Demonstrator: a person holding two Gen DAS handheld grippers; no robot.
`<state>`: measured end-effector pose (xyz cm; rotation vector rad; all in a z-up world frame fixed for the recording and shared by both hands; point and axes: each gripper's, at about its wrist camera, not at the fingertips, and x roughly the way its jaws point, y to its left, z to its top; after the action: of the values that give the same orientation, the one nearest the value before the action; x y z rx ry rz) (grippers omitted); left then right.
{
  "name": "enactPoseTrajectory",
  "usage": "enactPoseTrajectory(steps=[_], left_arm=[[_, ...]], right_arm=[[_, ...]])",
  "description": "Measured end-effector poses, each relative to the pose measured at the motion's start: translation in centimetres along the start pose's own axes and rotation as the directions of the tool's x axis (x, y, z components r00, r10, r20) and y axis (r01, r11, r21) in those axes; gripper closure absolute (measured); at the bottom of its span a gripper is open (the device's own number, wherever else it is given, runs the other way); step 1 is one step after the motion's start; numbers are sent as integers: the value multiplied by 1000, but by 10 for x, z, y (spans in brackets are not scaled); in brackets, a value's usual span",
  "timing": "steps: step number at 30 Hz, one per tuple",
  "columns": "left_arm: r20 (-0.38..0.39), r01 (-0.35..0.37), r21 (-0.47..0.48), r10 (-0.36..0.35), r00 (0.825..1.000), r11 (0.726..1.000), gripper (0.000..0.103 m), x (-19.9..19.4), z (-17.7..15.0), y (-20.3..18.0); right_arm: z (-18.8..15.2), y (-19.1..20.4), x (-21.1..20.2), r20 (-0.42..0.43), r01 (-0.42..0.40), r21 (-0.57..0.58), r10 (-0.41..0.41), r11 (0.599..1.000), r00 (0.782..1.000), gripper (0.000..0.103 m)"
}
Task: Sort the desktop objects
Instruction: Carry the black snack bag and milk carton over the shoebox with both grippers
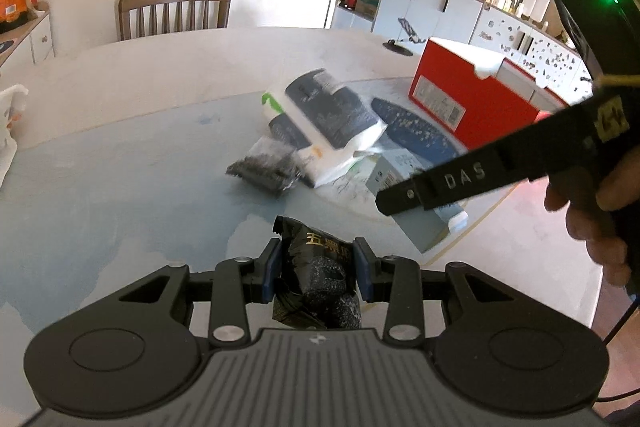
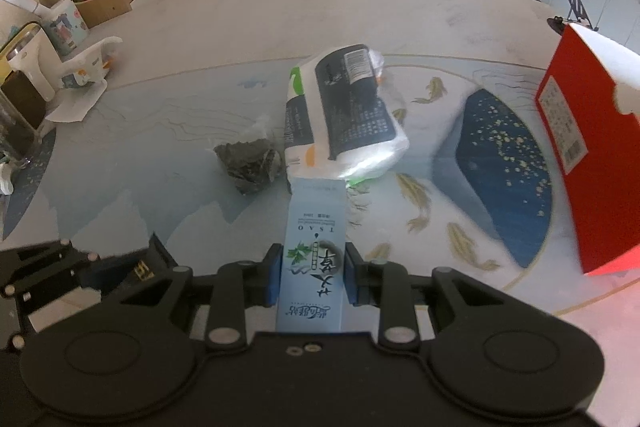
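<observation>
Listing my holdings: left claw (image 1: 316,269) clamped on a black snack packet (image 1: 316,267), held above the tabletop (image 1: 120,167). Right claw (image 2: 309,277) clamped on a pale blue carton (image 2: 314,251), also off the tabletop. Remaining on the tabletop: tissue pack (image 2: 344,115), with a clear bag of dark pieces (image 2: 250,163) just beside it; red box (image 2: 592,163) at right.
</observation>
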<state>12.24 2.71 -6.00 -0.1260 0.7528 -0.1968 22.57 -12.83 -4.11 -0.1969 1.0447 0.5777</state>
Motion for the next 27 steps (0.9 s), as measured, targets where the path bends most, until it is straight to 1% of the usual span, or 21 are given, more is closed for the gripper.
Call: enactPoseTrajectory(steps=[11,16,21,27], left_arm=[[23,28,4,-28,999,1000,67,-2,34,-30],[29,40,32,-41,999,999,67,0,50,-50],[43,34,43,-36,998,998,67,3,68,-71],[58,45,48,-47,997,998,67,13,90,-103]], right_arm=[[0,-29,-36,29,-21,12,20,1000,999,74],[2,-45,-56,37,-43,5,43,999,998,74],[6,-69,-74,60,-56,8,55,998,997,74],[11,-104,-94,90,-69,10,68,998,994,74]])
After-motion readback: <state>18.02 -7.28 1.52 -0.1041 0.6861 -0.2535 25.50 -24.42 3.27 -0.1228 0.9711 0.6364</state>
